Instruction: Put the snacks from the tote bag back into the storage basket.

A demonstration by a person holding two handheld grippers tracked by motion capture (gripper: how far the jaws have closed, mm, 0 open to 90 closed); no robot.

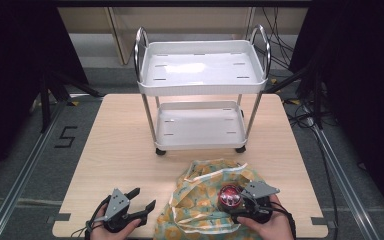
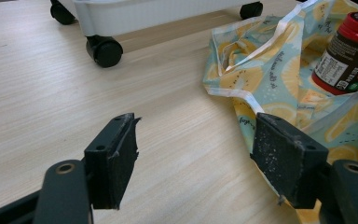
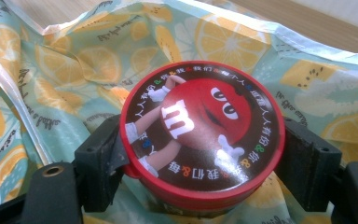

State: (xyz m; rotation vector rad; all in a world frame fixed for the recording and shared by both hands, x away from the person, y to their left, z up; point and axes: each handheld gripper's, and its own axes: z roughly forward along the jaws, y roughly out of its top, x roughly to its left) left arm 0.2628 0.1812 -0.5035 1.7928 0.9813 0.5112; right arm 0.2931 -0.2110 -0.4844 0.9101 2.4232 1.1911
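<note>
A dark candy jar with a red lid (image 1: 230, 197) (image 2: 352, 49) (image 3: 200, 130) stands upright over a lemon-print bag (image 1: 207, 197) (image 2: 279, 70) (image 3: 74, 70) near the table's front edge. My right gripper (image 1: 236, 209) (image 3: 200, 163) is shut on the jar, one jaw on each side just under the lid. My left gripper (image 1: 143, 200) (image 2: 205, 156) is open above bare wood, left of the bag, with nothing between its fingers. Whether the jar's base rests on the bag or inside it is hidden.
A white two-tier cart (image 1: 200, 85) on black casters (image 2: 103, 50) stands at the middle back of the wooden table (image 1: 120, 165). Bare wood lies left of the bag. Dark stands and cables flank the table on both sides.
</note>
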